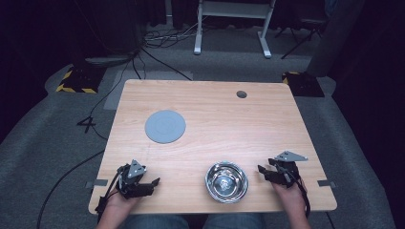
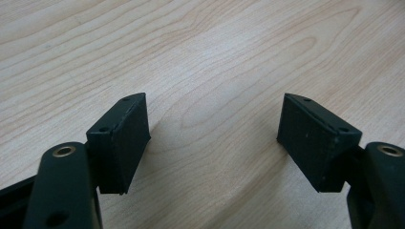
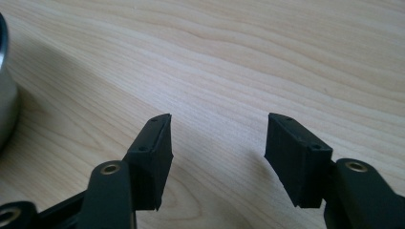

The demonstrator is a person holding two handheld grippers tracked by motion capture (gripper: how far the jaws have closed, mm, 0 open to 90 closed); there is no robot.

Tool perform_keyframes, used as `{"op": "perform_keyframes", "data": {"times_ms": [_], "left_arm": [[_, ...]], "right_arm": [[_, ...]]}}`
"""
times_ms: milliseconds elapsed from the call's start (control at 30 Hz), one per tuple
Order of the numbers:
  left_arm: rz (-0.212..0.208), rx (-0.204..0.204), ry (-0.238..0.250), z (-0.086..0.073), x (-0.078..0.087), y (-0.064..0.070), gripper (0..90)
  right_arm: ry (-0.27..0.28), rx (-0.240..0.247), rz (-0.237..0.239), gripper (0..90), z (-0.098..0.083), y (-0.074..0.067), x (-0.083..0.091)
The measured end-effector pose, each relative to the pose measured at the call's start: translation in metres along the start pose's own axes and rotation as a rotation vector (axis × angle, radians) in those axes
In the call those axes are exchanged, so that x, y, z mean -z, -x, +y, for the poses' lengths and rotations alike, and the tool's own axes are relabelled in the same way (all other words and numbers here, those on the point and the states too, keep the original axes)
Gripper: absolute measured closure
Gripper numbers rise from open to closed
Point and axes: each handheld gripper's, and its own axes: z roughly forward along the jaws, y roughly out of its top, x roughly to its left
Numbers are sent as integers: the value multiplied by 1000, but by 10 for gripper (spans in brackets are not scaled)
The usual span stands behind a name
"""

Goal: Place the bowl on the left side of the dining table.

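A shiny steel bowl (image 1: 226,182) stands near the table's front edge, right of centre. A flat grey round plate (image 1: 165,126) lies on the left half, farther back. My left gripper (image 1: 151,183) rests at the front left corner, held by a hand, its jaws open over bare wood (image 2: 213,131). At the front right, just right of the bowl, my right gripper (image 1: 265,171) also stands open with nothing between its pads (image 3: 218,143). The bowl's side (image 3: 5,102) shows at the left edge of the right gripper view.
The light wooden table (image 1: 215,114) has a small dark round hole (image 1: 241,94) near its back right. Beyond it lie grey carpet, cables, white desk legs (image 1: 197,28) and yellow-black striped blocks (image 1: 76,81).
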Motion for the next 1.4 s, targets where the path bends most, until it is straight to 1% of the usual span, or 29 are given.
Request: {"op": "perform_keyframes", "data": {"times_ms": [33, 233, 267, 300, 367, 433, 533, 600, 667, 833, 867, 1000, 1033, 1067, 1100, 1133, 1200, 1233, 1267, 1333, 1367, 1400], "left_arm": [[-1, 1, 0, 0, 0, 0, 264], [1, -1, 0, 0, 0, 0, 262], [1, -1, 0, 0, 0, 0, 262], [-1, 1, 0, 0, 0, 0, 262], [-4, 1, 1, 0, 0, 0, 262], [0, 0, 2, 0, 0, -1, 261], [1, -1, 3, 0, 0, -1, 261], [1, -1, 3, 0, 0, -1, 261], [-1, 0, 2, 0, 0, -1, 262], [3, 1, 4, 0, 0, -1, 261], [0, 1, 2, 0, 0, -1, 261], [3, 1, 3, 0, 0, -1, 261], [3, 1, 3, 0, 0, -1, 261], [1, 1, 2, 0, 0, -1, 261], [1, 1, 2, 0, 0, -1, 261], [3, 2, 4, 0, 0, 0, 261], [3, 0, 4, 0, 0, -1, 261], [3, 0, 4, 0, 0, -1, 261], [3, 1, 4, 0, 0, -1, 261], [1, 1, 1, 0, 0, -1, 261], [1, 1, 1, 0, 0, -1, 261], [2, 1, 3, 0, 0, -1, 261]], "right_arm": [[3, -9, 3, 430, 2, -2, 2], [3, 7, 4, 438, 8, -5, 11], [6, -4, 8, 439, 9, -7, 13], [8, 0, 9, 439, 10, -7, 15], [17, -8, 12, 441, 12, -8, 19], [20, -6, 16, 443, 15, -10, 21], [15, -2, 16, 444, 17, -11, 22], [19, -7, 27, 445, 19, -13, 22], [23, 2, 32, 446, 22, -15, 23], [31, 35, 47, 448, 30, -25, 26], [40, 48, 59, 448, 35, -32, 28], [51, 69, 82, 449, 44, -44, 32], [51, 69, 82, 449, 44, -44, 32], [55, 80, 95, 449, 48, -50, 32], [55, 80, 95, 449, 48, -50, 32], [53, 89, 106, 450, 51, -55, 33], [50, 95, 113, 451, 54, -61, 32], [50, 95, 113, 451, 54, -61, 32], [37, 107, 124, 455, 56, -66, 29], [25, 112, 134, 459, 57, -71, 25], [25, 112, 134, 459, 57, -71, 25], [14, 119, 143, 463, 58, -74, 20]]}}
